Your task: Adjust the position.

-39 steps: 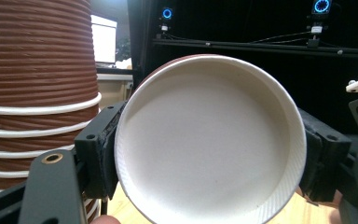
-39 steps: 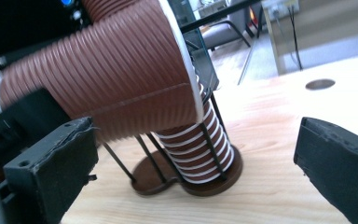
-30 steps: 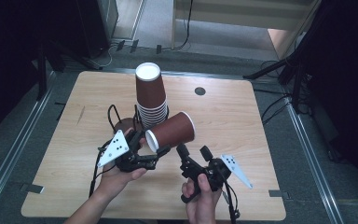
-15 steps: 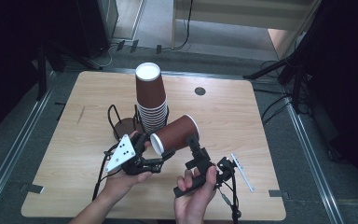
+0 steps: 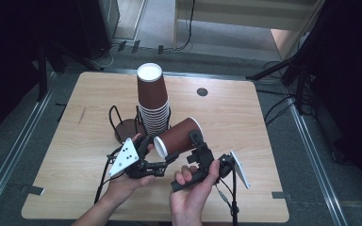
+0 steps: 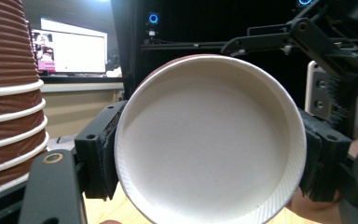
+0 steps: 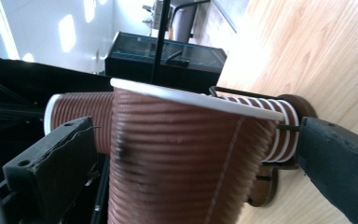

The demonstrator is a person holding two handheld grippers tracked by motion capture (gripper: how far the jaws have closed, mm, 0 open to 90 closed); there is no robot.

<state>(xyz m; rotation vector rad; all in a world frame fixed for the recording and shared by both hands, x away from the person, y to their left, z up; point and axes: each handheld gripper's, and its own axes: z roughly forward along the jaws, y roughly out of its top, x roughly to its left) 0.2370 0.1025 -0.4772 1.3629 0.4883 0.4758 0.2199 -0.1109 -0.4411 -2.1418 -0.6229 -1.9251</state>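
Centrally, the desk (image 5: 245, 117) carries a wire-framed holder (image 5: 122, 127) with a tall stack (image 5: 152, 101) of inverted brown cups. Nearer the person, a single cup (image 5: 179, 136) is held tilted above the desk, just beside the stack, its base end toward the left claw (image 5: 162, 157) and its rim toward the right claw (image 5: 195, 141). In the left gripper view, both left pads press the cup's (image 6: 209, 140) sides near its white base, so that claw is clenched on it. In the right gripper view, the ribbed wall of the cup (image 7: 177, 163) lies between the right pads (image 7: 56, 168), which flank it closely; whether they touch it cannot be told.
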